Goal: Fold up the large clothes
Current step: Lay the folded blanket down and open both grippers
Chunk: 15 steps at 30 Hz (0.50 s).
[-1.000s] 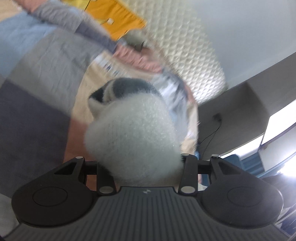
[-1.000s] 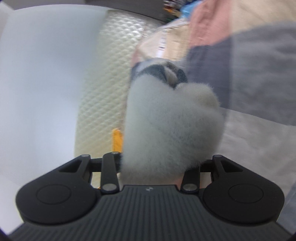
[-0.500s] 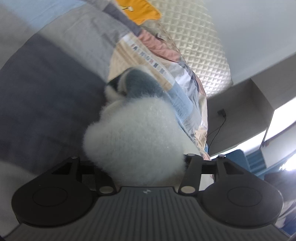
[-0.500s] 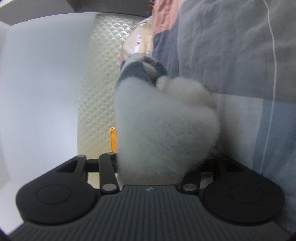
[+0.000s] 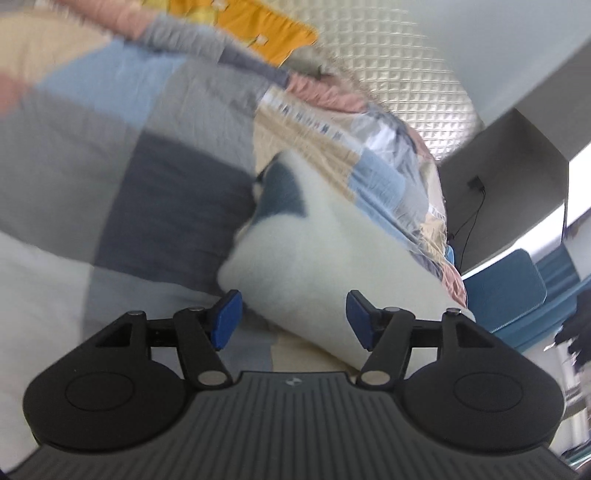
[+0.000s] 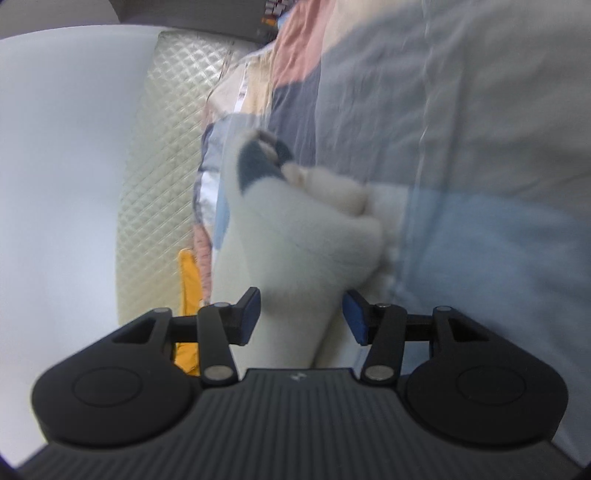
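Observation:
A white fluffy garment (image 5: 314, 251) with a dark blue-grey patch lies bundled on the patchwork bedspread (image 5: 166, 147). My left gripper (image 5: 293, 319) sits at its near end. The jaws are opening, and the fleece lies between the blue pads (image 5: 227, 319) with a gap on the left side. In the right wrist view the same garment (image 6: 306, 229) runs up from my right gripper (image 6: 303, 319). Those jaws are opening too, with a narrow end of fleece between them and the right pad (image 6: 354, 321) clear of it.
A cream quilted headboard (image 5: 406, 74) stands behind the bed, also visible as the headboard (image 6: 166, 147) in the right wrist view. A yellow cloth (image 5: 266, 33) lies near it. A blue chair (image 5: 506, 288) and a wall cable (image 5: 476, 184) are beyond the bed's right side.
Both pairs of jaws have spread, and their blue pads now show. The fluffy garment, which filled the gap before, has sunk onto the bedspread and sits further from both cameras.

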Available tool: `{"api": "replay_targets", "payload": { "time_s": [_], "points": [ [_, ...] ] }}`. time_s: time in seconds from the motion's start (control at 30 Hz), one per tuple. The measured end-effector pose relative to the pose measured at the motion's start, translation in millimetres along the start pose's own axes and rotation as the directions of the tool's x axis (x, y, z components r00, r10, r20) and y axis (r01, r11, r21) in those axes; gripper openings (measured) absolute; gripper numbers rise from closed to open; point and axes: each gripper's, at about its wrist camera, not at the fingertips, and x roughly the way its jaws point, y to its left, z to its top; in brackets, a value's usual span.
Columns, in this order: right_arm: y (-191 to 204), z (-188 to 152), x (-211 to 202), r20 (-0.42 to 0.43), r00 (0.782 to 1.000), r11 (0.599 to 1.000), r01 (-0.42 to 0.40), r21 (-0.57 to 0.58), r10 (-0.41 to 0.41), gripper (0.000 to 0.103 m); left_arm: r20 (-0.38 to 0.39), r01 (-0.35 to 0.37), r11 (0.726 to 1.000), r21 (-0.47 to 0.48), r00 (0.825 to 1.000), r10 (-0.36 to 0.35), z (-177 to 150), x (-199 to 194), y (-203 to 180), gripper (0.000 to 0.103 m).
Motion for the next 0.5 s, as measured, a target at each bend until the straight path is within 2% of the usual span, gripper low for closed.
{"api": "replay_targets", "payload": {
  "time_s": [0.13, 0.23, 0.4, 0.5],
  "points": [
    [36.0, -0.4, -38.1, 0.046, 0.999, 0.995, -0.01, -0.098, 0.015, 0.052, 0.042, -0.036, 0.995, 0.093, 0.999, 0.032, 6.1, -48.3, -35.9, 0.068],
    [74.4, -4.1, -56.4, 0.021, 0.998, 0.981, -0.057, -0.187, 0.062, 0.052, 0.091, -0.08, 0.98, 0.183, 0.994, 0.064, 7.8, -85.5, -66.4, 0.068],
    [139.0, -21.0, -100.7, 0.021, 0.989, 0.942, -0.136, -0.308, 0.149, 0.053, 0.162, -0.081, 0.959, 0.271, 0.986, 0.037, 9.4, -153.3, -109.6, 0.068],
    [177.7, -36.7, -133.1, 0.037, 0.981, 0.903, -0.162, -0.398, 0.193, 0.053, 0.198, -0.078, 0.944, 0.319, 0.98, 0.013, 4.2, -197.0, -130.7, 0.068]
  ]
}}
